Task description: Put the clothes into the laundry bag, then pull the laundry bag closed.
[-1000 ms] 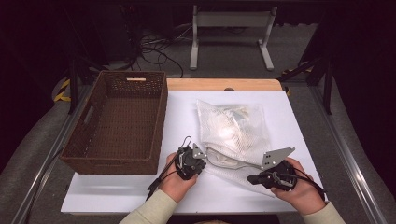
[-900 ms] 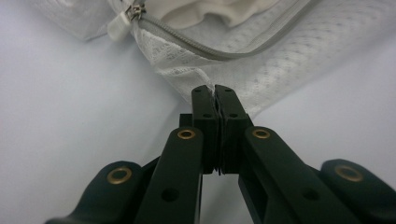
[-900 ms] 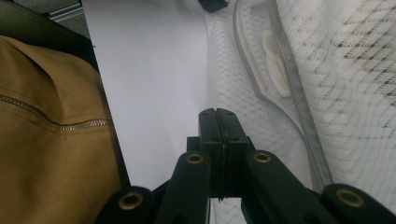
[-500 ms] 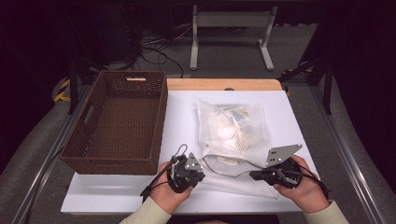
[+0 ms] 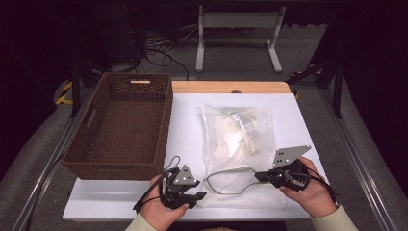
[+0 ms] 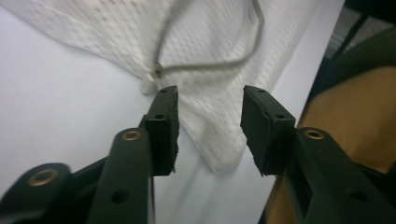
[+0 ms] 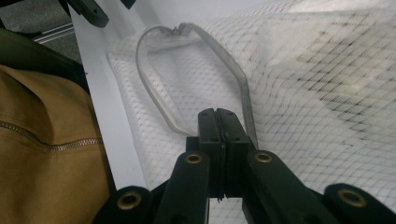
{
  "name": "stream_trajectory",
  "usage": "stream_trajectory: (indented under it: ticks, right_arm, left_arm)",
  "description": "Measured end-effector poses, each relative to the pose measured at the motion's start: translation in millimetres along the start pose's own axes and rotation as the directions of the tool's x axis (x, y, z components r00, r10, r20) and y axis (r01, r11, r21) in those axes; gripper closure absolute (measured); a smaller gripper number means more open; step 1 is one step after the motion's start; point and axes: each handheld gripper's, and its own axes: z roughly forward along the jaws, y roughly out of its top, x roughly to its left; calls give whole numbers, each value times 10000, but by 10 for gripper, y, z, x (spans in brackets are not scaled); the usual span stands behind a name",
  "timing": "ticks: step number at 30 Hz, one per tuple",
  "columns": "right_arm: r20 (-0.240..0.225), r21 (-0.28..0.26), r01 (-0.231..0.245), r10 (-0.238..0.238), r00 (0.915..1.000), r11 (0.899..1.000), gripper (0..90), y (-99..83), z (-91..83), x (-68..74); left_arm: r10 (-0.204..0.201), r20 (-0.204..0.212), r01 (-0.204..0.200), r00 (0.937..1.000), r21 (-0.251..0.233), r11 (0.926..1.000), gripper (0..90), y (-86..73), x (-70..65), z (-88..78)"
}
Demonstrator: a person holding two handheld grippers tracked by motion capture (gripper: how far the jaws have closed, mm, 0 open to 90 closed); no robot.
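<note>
Two grippers are working the mesh bag (image 5: 238, 149) lying mid-frame: the right gripper (image 7: 217, 114) is pinching its drawstring (image 7: 154, 95), while the left gripper (image 6: 210, 128), jaws just spreading, is gripping nothing. The basket (image 5: 120, 163), left, is standing empty; bagging seems undone.

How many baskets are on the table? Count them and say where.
1. The brown woven basket sits on the table's left side, left of the white mesh bag. Nothing suggests another is hidden.

A mesh bag (image 5: 238, 144) lies on the table (image 5: 183, 115), right of a basket (image 5: 122, 125).
</note>
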Motion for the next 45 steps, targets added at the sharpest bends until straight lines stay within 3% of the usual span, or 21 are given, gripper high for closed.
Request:
stream_trajectory:
  ticks: [6, 14, 23, 33, 36, 45]
  right_arm:
    - [191, -475, 11, -2, 9998, 9989, 864, 79, -41, 4]
    - [288, -716, 40, -19, 9996, 9974, 818, 172, -12, 5]
    - [320, -823, 13, 13, 9995, 9966, 793, 274, 59, 13]
    - [250, -816, 122, -102, 9996, 9966, 789, 355, 154, 21]
    - [203, -811, 126, -110, 9997, 9966, 787, 373, 182, 34]
    - [194, -763, 125, -110, 9998, 9970, 785, 365, 198, 43]
  left_arm:
    - [-540, -816, 496, 9952, -554, 9972, 536, -43, 146, -72]
    - [-706, -1104, 617, 9914, -822, 9947, 524, -78, 221, -102]
    - [-969, -1304, 868, 9867, -810, 9929, 529, -139, 261, -116]
    - [-1231, -1071, 1167, 9866, -644, 9911, 524, -188, 259, -12]
    - [-1426, -923, 1369, 9855, -651, 9884, 531, -189, 250, 62]
    - [-1417, -531, 1412, 9885, -133, 9899, 506, -126, 140, 347]
